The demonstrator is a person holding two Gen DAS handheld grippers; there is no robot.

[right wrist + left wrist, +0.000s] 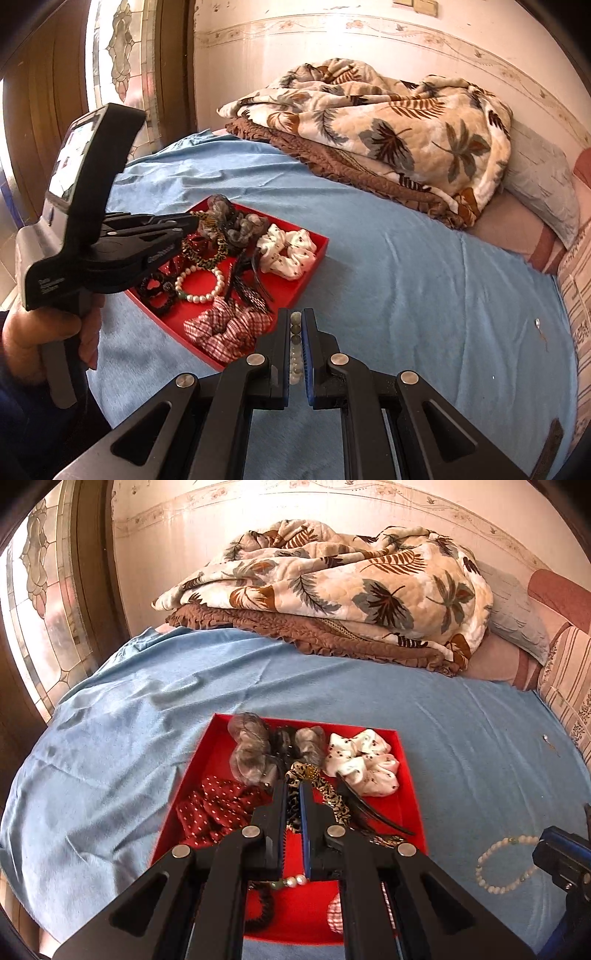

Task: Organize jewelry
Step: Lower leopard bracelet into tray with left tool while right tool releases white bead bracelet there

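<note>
A red tray (406, 775) (314, 254) lies on the blue bed sheet with scrunchies, hair clips and a pearl bracelet (201, 286) in it. My left gripper (294, 786) (197, 221) is over the tray, shut on a leopard-print hair tie (325, 794) (212, 243) that hangs from its tips. My right gripper (295, 317) is shut on a white bead bracelet (295, 347) (506, 864) just right of the tray; the beads show between its fingers. In the left wrist view the bracelet's loop lies on the sheet beside the right gripper (561, 856).
A folded leaf-print blanket (332, 587) (388, 125) and pillows (543, 192) lie at the far side of the bed. A small metal piece (537, 323) (546, 738) lies on the sheet at right. A stained-glass window (48, 602) is at left.
</note>
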